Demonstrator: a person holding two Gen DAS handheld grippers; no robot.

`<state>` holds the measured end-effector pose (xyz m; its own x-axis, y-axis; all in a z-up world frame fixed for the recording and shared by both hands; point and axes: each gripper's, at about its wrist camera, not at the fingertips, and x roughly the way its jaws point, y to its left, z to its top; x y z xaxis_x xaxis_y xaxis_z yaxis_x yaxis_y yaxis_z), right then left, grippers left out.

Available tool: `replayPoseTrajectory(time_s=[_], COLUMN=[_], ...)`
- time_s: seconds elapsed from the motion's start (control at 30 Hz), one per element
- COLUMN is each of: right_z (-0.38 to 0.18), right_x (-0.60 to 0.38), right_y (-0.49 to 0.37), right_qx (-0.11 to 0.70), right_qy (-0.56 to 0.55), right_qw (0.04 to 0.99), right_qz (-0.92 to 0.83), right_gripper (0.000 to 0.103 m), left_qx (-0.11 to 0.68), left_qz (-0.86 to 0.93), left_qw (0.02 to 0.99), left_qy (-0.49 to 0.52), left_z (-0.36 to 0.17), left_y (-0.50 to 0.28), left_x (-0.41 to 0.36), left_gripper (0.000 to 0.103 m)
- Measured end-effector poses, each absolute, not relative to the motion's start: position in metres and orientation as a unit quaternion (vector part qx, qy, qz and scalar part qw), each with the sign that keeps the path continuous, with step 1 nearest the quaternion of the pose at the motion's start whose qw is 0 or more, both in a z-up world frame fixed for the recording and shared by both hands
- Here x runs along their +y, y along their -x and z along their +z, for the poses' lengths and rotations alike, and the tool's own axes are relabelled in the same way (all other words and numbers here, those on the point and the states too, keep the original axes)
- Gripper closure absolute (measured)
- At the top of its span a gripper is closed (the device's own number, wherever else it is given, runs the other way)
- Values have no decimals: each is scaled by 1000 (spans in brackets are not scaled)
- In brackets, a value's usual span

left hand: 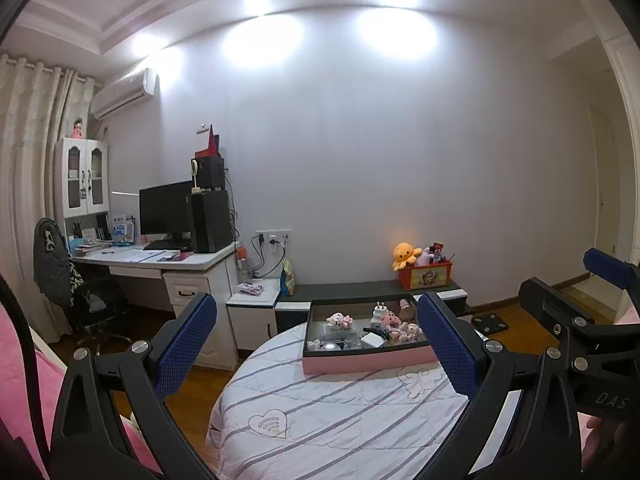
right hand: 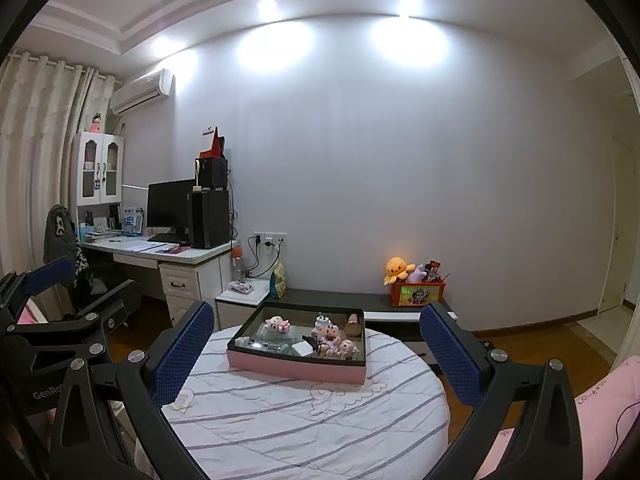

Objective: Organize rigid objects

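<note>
1. A bedroom with a plain pale wall (right hand: 400,160), cream curtains and a white desk (right hand: 176,256) carrying a black monitor (right hand: 170,208). In front stands a round table draped in a white quilted cloth with grey stripes (right hand: 304,420).
2. On the cloth's far edge sits a shallow rectangular tray with pink outer walls and a black rim (right hand: 296,369) (left hand: 368,364).
3. Inside the tray lie small rigid pieces: pink-and-white figurines (right hand: 334,340) (left hand: 394,322), a white square block (right hand: 302,348), a small white figure with upright ears (right hand: 322,322), and a few glossy, clear or metallic bits too small to tell apart.
4. The left gripper (left hand: 316,344) has black hinged arms and blue mesh-textured pads; its jaws are spread wide and hold nothing. The tray lies ahead of it, across the cloth, well apart from the fingertips and nearer its right finger.
5. The right gripper (right hand: 316,352) is of the same build, jaws equally wide, holding nothing. The tray appears centred between its fingers but farther off, untouched.
6. Each gripper shows at the edge of the other's view, side by side above the cloth's near edge.
7. Against the wall, on a low dark bench (right hand: 340,300), stands an orange rectangular box (right hand: 416,294) with a yellow plush octopus (right hand: 398,268) on top.
</note>
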<state>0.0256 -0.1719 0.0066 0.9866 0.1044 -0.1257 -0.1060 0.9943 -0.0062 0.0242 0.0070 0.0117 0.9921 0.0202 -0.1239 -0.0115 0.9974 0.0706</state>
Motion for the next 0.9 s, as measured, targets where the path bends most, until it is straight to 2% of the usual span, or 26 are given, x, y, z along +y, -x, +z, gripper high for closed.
replayPoseTrajectory(time_s=[0.9], right_z=[8], right_x=[-173], right_y=[-15], right_qx=[54], right_qy=[8], right_qw=[998], right_qz=[44], right_gripper=[0], left_qx=[54], left_qz=[7], left_qw=[998], left_qy=[-30], left_z=[14], left_y=[-20], left_x=[8], left_gripper=[1])
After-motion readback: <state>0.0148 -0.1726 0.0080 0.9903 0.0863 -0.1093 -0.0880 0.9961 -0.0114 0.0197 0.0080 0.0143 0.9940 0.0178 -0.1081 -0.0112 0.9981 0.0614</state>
